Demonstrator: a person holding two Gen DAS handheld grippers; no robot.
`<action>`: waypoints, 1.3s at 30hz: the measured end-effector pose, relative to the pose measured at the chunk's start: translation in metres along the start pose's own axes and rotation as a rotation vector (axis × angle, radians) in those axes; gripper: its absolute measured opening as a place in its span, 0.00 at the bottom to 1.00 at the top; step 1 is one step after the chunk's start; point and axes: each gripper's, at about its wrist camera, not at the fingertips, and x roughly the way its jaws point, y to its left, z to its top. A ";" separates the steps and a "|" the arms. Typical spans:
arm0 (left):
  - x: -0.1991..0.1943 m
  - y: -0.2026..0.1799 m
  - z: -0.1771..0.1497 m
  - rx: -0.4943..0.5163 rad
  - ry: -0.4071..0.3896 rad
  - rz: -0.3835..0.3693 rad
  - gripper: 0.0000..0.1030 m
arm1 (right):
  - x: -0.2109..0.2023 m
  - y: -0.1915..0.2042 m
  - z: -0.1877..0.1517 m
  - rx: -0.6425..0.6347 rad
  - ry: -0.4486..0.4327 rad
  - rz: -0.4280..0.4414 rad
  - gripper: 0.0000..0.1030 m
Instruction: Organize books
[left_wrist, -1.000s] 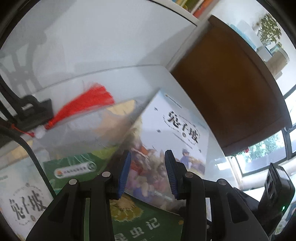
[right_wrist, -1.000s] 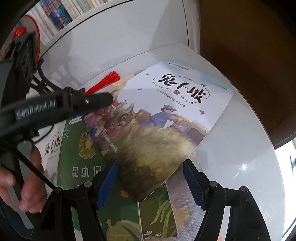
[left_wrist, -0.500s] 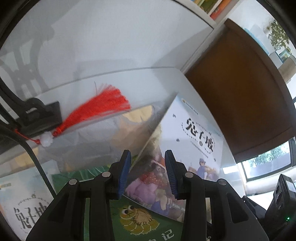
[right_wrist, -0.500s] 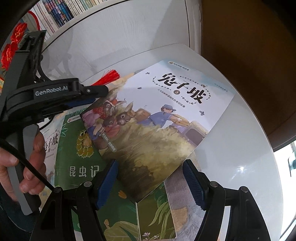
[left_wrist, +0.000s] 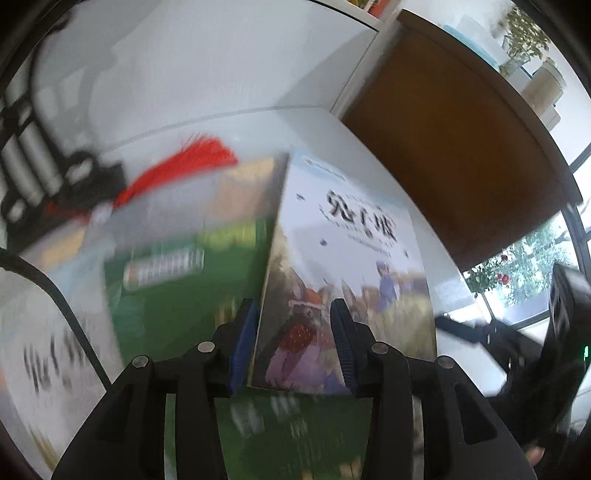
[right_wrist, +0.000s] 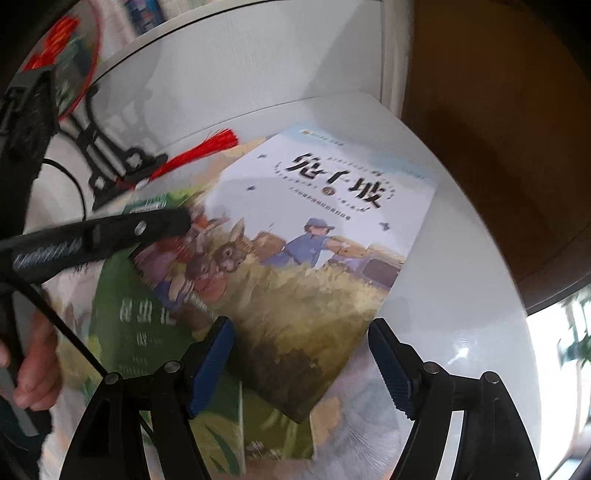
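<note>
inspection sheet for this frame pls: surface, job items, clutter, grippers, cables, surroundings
Surface: white glossy table, books spread over it.
Job's things: rabbit-cover book lies on top, overlapping the green insect book; a white-cover book sits at the left edge.
Clutter: red tassel beside a black stand.
Grippers: left gripper straddles the rabbit-cover book's corner, jaws apart; right gripper open above its near edge.
Cables: black cable crosses the books.
Surroundings: brown panel, window.

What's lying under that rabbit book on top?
Under the rabbit book lies a green book, partly showing at its left. Another picture book peeks out below. Whatever is beneath its middle is covered.
</note>
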 end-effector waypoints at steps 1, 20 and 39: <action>-0.006 -0.001 -0.013 -0.017 0.004 0.003 0.36 | -0.002 0.003 -0.004 -0.029 0.003 -0.002 0.73; -0.095 -0.007 -0.240 -0.389 0.099 -0.046 0.36 | -0.066 0.064 -0.180 -0.299 0.180 0.141 0.73; -0.094 -0.031 -0.236 -0.305 0.020 0.150 0.36 | -0.071 0.058 -0.195 -0.178 0.073 0.188 0.59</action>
